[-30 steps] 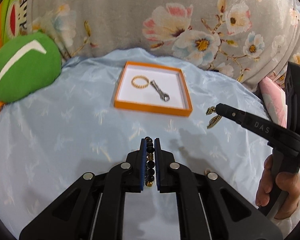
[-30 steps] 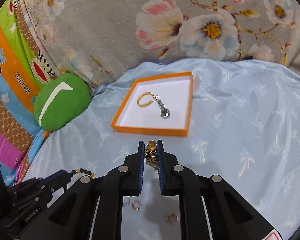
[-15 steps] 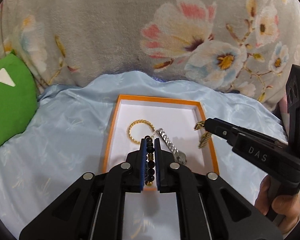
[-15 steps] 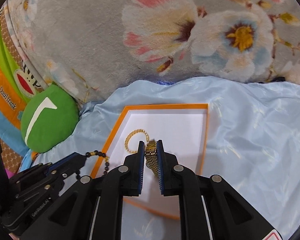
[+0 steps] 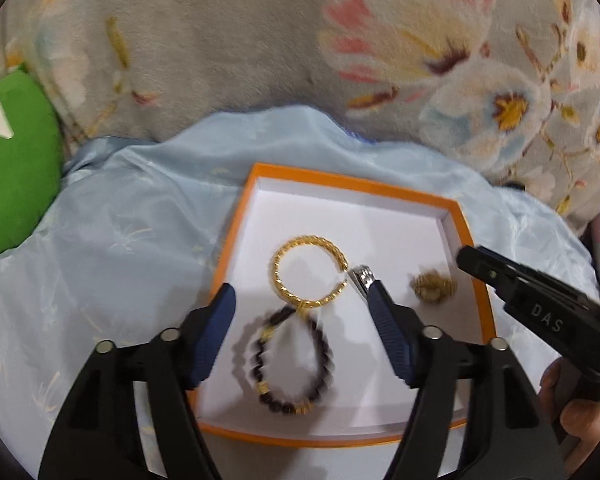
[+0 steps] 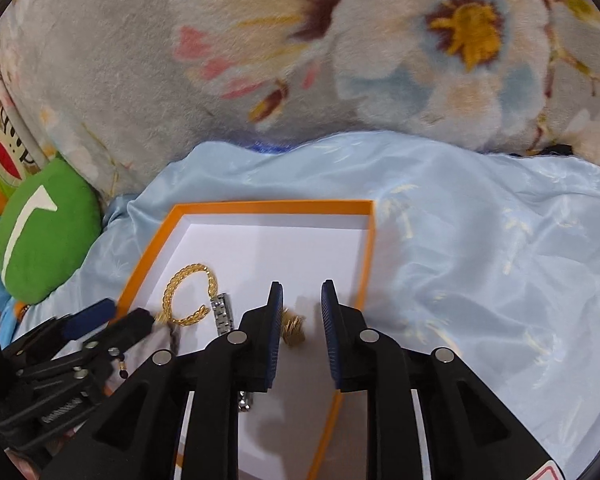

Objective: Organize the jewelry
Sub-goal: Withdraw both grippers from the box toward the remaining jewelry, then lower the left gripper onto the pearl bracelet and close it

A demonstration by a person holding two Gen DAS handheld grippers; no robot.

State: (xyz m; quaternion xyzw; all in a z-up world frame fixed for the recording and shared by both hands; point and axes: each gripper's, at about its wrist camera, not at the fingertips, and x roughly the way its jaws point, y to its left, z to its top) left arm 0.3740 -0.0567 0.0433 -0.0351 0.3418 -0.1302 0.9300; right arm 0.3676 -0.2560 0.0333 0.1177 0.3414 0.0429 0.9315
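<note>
Bare tray [image 5: 380, 232] floor beyond gold bangle [image 5: 309, 271]

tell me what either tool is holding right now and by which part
Nothing is held. The left tool is opening, its beaded bracelet lying loose in the orange tray. The right tool is opening, with the gold chain below, untouched.

Orange-rimmed tray [image 5: 236, 236], white floor. Gold twisted bangle [image 5: 306, 270]; dark bead bracelet [image 5: 288, 364], gold spacers. Pale blue satin sheet [image 5: 140, 240]. Grey floral blanket [image 5: 220, 40]; green cushion [image 5: 12, 168], left edge. My tools black, blue pads.
</note>
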